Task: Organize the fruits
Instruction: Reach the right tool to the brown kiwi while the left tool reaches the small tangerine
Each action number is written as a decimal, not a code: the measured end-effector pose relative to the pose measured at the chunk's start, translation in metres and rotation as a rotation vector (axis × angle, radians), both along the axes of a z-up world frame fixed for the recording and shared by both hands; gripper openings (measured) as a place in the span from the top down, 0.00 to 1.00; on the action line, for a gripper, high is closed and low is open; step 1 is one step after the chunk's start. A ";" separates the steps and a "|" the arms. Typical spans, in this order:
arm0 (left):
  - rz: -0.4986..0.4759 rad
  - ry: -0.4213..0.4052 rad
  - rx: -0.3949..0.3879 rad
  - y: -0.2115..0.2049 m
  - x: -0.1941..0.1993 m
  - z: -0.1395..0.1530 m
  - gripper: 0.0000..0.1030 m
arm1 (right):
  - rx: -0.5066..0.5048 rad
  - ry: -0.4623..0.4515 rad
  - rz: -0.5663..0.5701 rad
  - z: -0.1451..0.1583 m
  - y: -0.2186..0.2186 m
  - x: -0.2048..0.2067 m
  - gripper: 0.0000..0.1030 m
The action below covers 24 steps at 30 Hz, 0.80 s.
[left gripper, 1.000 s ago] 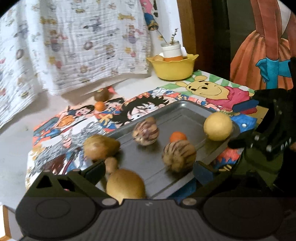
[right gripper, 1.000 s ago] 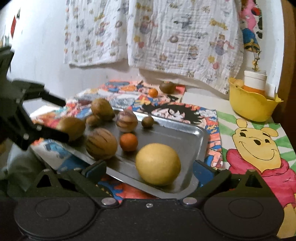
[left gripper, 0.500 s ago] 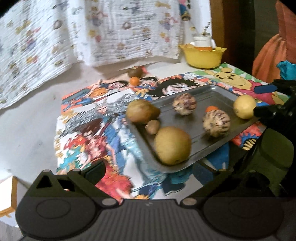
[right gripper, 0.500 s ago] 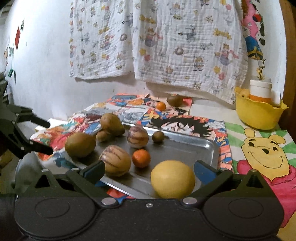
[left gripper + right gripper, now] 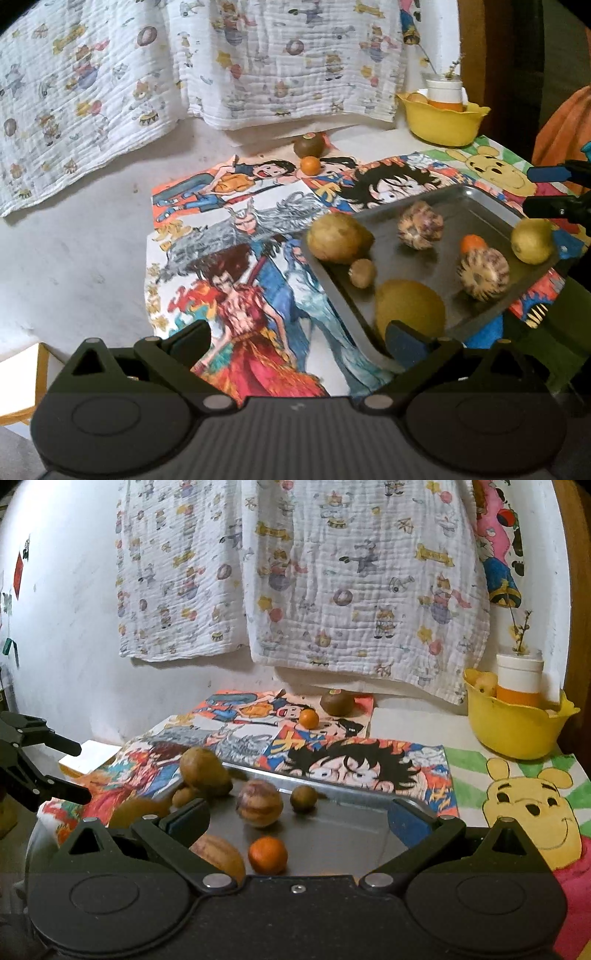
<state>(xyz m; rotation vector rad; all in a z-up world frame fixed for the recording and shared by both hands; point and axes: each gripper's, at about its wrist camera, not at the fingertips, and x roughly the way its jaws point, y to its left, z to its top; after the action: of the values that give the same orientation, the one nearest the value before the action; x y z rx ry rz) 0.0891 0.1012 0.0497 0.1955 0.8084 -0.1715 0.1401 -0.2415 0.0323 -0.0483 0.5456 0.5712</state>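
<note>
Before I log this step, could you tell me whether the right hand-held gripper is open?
Open: the right hand-held gripper holds nothing, fingers wide apart.

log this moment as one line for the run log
left tongs: open, empty | right tongs: open, empty | metal tray: holds fruit | small orange, kiwi: off tray

Black gripper bodies, silver pivot screws, apparently blue pads.

1. Left gripper sits low with its jaws spread wide, nothing between them.
2. Right gripper is also wide open and empty, held low and level.
3. Each one shows up in the other's camera: the left at the left edge, the right at the right edge, both pointing inward.
</note>
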 end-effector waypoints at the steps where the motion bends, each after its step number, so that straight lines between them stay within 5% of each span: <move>1: -0.001 0.000 -0.001 0.001 0.005 0.002 0.01 | 0.001 0.001 0.001 0.001 0.001 0.005 0.01; 24: 0.017 0.058 -0.094 -0.010 0.189 -0.009 0.01 | -0.107 0.040 0.010 -0.002 0.030 0.162 0.01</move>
<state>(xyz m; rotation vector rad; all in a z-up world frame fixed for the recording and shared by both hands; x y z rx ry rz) 0.2785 0.0910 0.0407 0.0955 0.8570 -0.1996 0.3023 -0.2116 0.0307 -0.1411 0.6152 0.5535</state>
